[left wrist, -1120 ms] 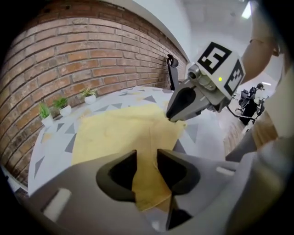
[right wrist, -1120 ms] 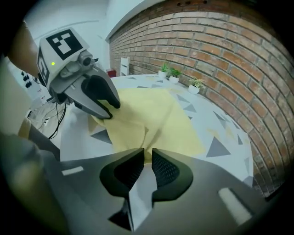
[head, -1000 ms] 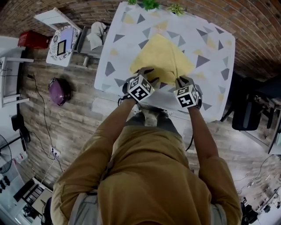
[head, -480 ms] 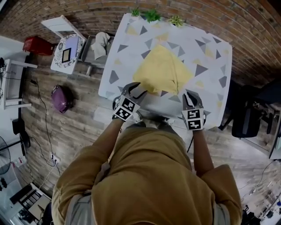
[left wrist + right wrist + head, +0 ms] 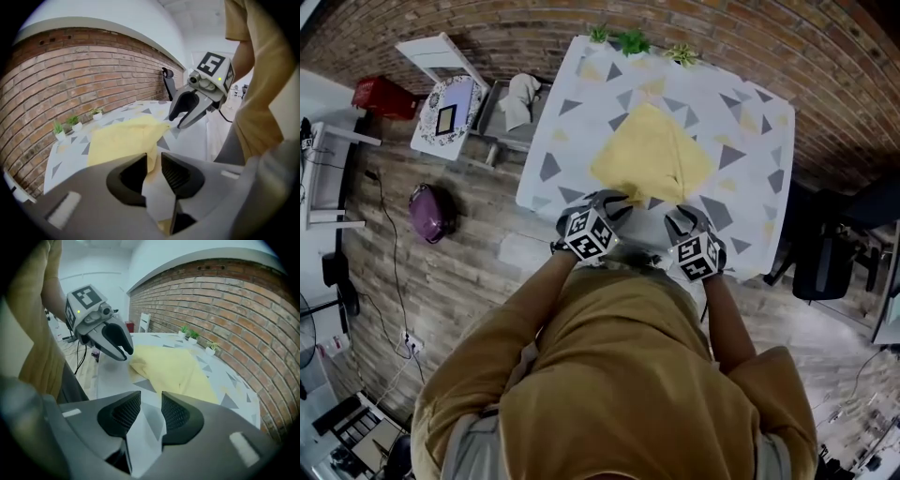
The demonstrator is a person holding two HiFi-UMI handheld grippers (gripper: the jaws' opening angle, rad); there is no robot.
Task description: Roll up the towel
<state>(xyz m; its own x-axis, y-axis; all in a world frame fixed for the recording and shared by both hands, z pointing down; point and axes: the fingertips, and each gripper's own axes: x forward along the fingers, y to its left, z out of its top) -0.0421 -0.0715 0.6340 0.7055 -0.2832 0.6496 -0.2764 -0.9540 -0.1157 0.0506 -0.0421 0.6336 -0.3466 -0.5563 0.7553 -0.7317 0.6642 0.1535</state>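
Fingers point(image 5: 180, 176) of the left gripper point(image 5: 153, 161) have just been closing toward the yellow towel's point(image 5: 652, 155) near edge, not yet pinching it, while the right gripper point(image 5: 151, 401), just reopened and empty, has come back beside it (towel unrolled on the bench point(image 5: 750, 112), so rolling seemingly restarts).

Patterned table point(image 5: 748, 141), yellow towel point(image 5: 654, 155) at its middle, small plants point(image 5: 630, 39) along its far edge, left gripper point(image 5: 614, 201) and right gripper point(image 5: 683, 218) over its near edge, left jaws just closing about the towel corner, right jaws just opening, empty.
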